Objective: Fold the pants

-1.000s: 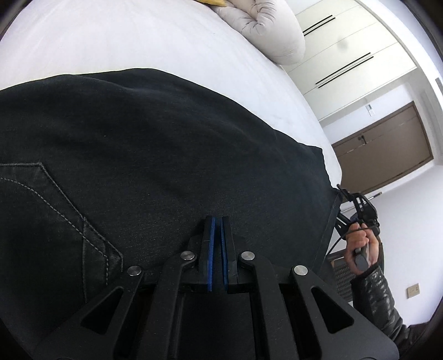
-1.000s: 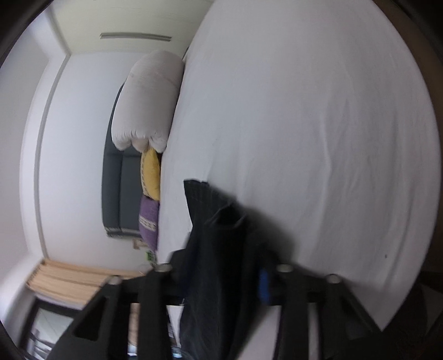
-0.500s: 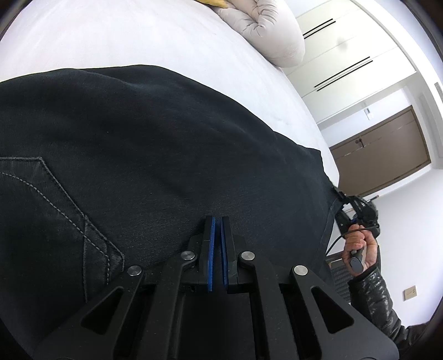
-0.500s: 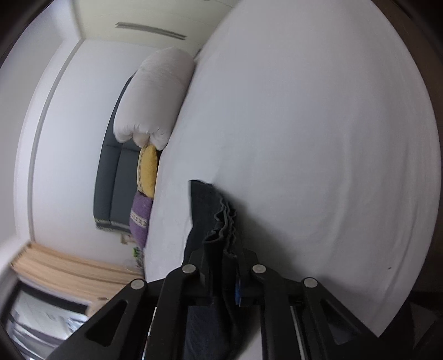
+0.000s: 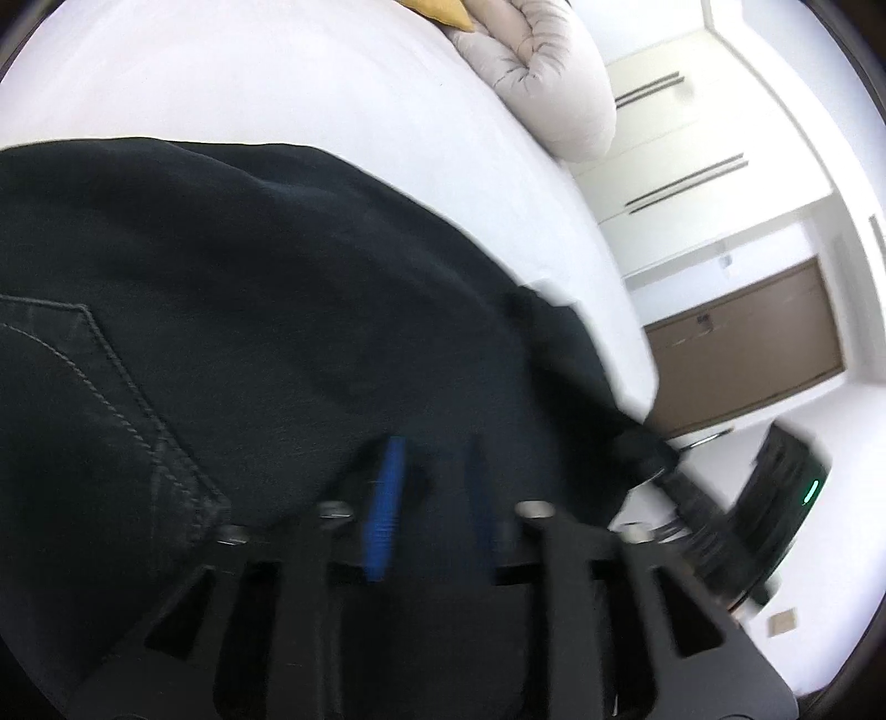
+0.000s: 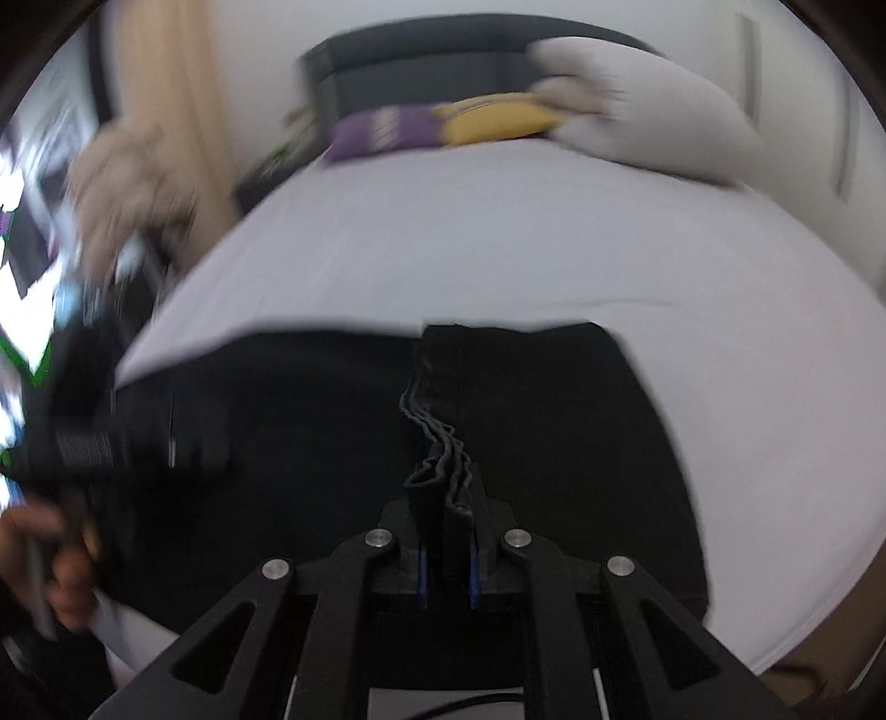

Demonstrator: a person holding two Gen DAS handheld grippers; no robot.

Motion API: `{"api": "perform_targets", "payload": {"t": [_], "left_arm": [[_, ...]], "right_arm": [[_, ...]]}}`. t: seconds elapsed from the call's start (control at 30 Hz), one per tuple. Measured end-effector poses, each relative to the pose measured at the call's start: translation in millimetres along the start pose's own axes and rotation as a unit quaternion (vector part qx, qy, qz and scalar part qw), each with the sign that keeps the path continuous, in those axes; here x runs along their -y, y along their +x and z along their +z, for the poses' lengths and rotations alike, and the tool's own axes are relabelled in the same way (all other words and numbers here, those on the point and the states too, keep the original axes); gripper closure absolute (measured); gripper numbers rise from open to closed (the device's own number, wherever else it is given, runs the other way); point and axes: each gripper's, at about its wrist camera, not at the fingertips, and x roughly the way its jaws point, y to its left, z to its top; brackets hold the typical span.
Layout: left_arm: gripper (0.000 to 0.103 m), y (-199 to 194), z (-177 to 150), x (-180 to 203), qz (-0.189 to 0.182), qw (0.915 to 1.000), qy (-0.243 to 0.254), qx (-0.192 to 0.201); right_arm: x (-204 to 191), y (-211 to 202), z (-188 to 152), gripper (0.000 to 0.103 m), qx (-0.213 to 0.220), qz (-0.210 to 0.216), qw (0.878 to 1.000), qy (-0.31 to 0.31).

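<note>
Black pants (image 5: 266, 310) lie spread on a white bed (image 5: 266, 77), a stitched back pocket at the left. My left gripper (image 5: 429, 498) is just over the cloth, its blue-padded fingers apart and blurred. In the right wrist view the pants (image 6: 554, 421) lie folded on the bed (image 6: 498, 232). My right gripper (image 6: 446, 531) is shut on a bunched stack of the pants' edge (image 6: 440, 443). The other gripper and hand (image 6: 72, 443) show blurred at the left.
A rolled white duvet (image 5: 548, 72) and yellow and purple pillows (image 6: 443, 127) lie at the head of the bed. A dark headboard (image 6: 443, 50) stands behind. A wardrobe and a brown door (image 5: 742, 343) are beyond the bed's edge.
My left gripper has opened and let go of the pants. My right gripper has swung round over the bed, carrying the gripped edge across the pants.
</note>
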Motion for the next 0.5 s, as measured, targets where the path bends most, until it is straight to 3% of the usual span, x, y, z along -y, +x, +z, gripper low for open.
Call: {"api": "perform_targets", "payload": {"t": [0.03,0.13,0.3,0.5], "left_arm": [[0.042,-1.5,1.1,2.7,-0.013,0.9999,-0.003,0.004],[0.019,-3.8,5.3,14.2,-0.029,0.9995,-0.001,0.007],[0.014,14.1,19.9,14.8,-0.064,0.9962,-0.056,-0.019],[0.014,55.2,51.7,41.9,-0.096,0.9905,-0.062,-0.076]], "right_arm": [[-13.6,10.0,-5.3,0.092,-0.009,-0.016,1.000,-0.024],[-27.1,23.3,-16.1,0.092,-0.016,-0.052,0.997,-0.060],[-45.4,20.7,-26.0,0.092,0.002,-0.106,0.987,-0.121],[-59.3,6.6,-29.2,0.092,0.038,-0.139,0.977,-0.155]]}}
